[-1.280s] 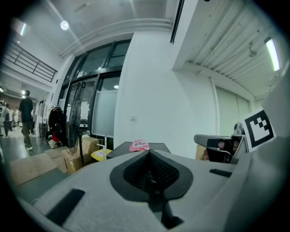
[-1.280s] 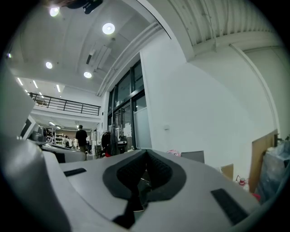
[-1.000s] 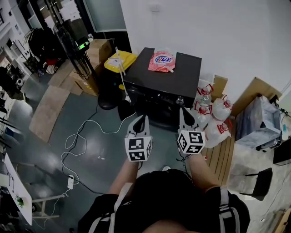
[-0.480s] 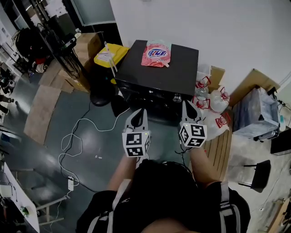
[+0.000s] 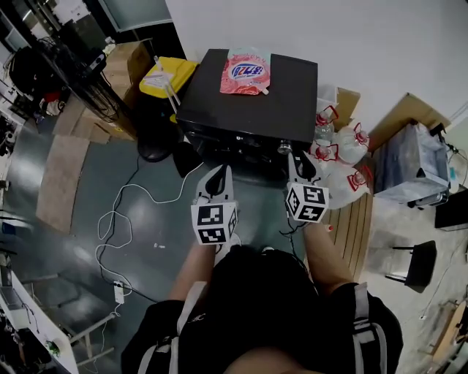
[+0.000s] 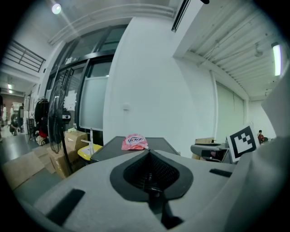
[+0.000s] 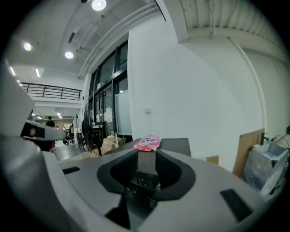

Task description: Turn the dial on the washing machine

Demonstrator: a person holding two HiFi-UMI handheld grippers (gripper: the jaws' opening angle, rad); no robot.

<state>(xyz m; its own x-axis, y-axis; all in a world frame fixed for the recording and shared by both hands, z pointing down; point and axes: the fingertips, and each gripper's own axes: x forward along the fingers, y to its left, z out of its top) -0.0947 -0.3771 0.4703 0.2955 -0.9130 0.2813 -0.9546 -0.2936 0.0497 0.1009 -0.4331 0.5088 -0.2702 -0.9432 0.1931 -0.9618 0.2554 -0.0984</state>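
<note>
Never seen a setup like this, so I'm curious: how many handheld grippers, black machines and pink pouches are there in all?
Handheld grippers: 2 (left gripper, fingers together; right gripper, fingers just opening, nothing between them)
Black washing machine: 1
Pink pouch, lying on the machine's top: 1
Total: 4

white wall [image 5: 395, 44], grey floor [image 5: 66, 248], ceiling spotlights [image 7: 98, 4], glazed partition [image 6: 90, 104]
</note>
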